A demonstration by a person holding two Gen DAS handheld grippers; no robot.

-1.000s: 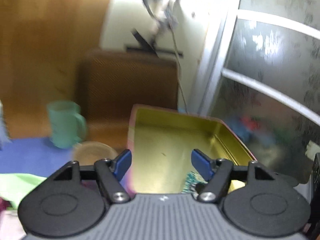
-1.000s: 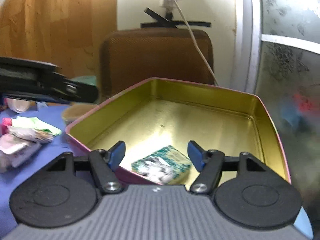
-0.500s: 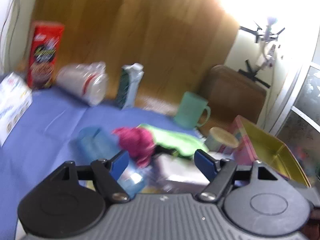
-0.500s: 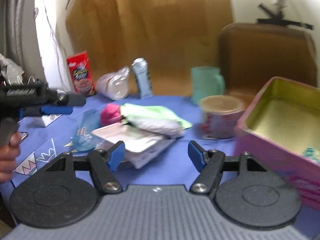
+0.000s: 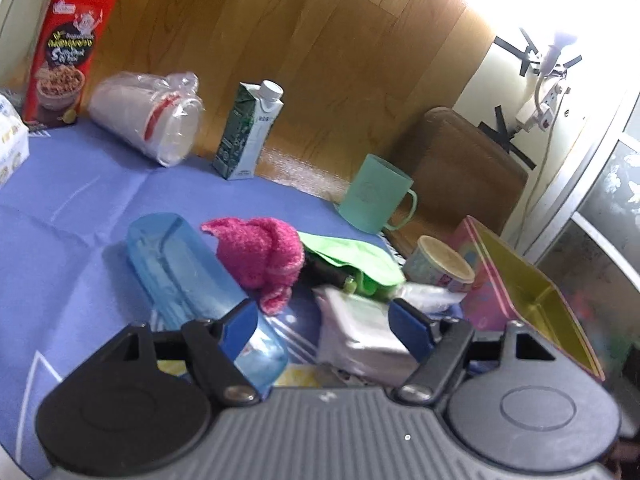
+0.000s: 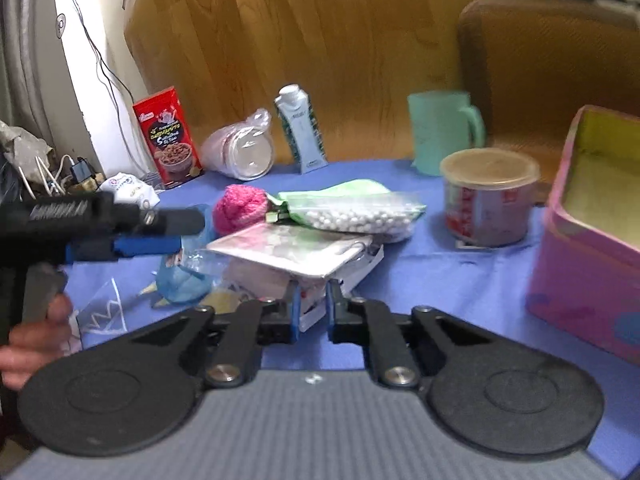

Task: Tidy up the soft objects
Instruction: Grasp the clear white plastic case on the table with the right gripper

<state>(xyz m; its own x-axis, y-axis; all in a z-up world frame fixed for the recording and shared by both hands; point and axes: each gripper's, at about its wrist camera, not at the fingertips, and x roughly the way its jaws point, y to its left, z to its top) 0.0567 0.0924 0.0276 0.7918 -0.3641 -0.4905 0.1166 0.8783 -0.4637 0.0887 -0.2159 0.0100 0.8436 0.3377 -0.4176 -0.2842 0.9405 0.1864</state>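
A: What has the right gripper (image 6: 312,312) got?

B: Its blue pads have just closed in on the near edge of a white packet (image 6: 320,300), or so it seems through the blur.

A: And around it?

B: A bead bag (image 6: 352,212) behind, a pink knit (image 6: 236,208) left; the left gripper (image 6: 132,232) juts in, the pink tin (image 6: 584,264) stands right
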